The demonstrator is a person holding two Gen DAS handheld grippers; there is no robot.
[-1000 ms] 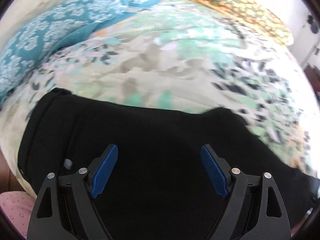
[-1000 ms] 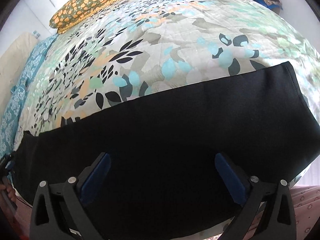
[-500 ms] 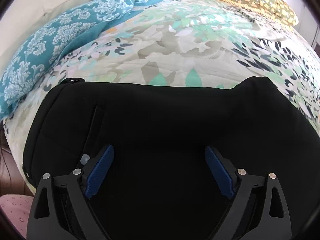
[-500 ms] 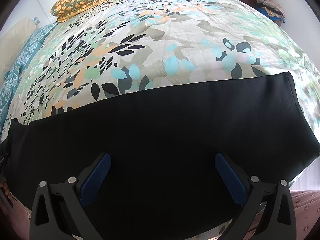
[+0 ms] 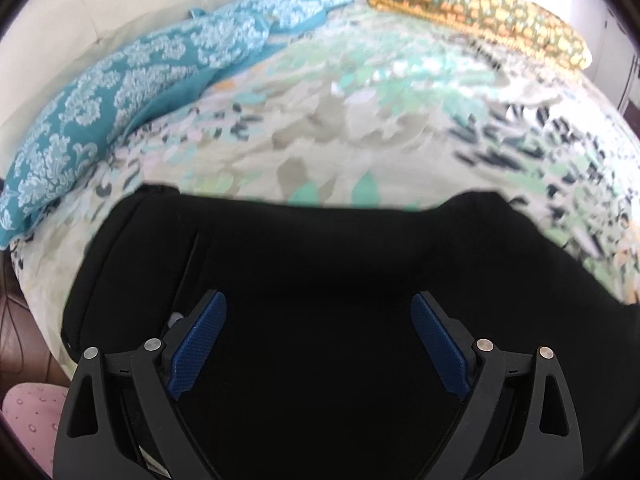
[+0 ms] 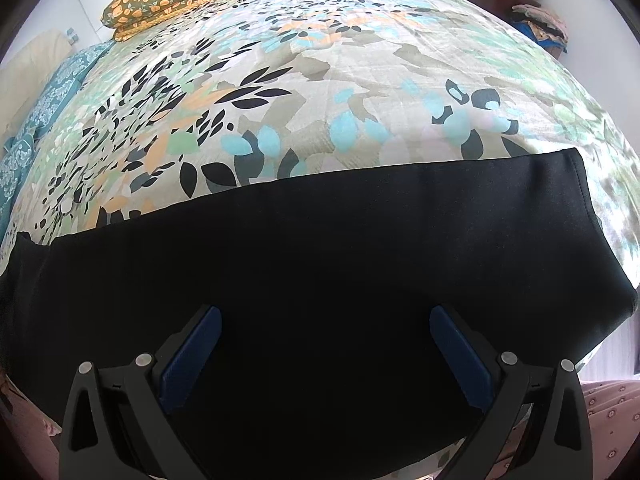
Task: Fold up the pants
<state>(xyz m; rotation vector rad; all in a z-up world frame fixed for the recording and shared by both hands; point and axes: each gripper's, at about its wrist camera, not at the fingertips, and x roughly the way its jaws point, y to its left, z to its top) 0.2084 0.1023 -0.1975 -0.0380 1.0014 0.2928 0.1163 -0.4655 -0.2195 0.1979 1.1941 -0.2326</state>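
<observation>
The left claw (image 5: 318, 340) stands wide apart at the bottom of its frame, its blue pads (image 5: 198, 344) clear of any cloth and nothing held between them. The right claw (image 6: 326, 354) is spread just as wide and also holds nothing. Below both lie the black pants (image 6: 320, 264), stretched flat along the near edge of the bed (image 6: 320, 80) and filling the lower half of each frame. At the upper left of the left view lies a teal pillow (image 5: 132, 76), at the upper right an orange-flowered pillow (image 5: 488, 4).
</observation>
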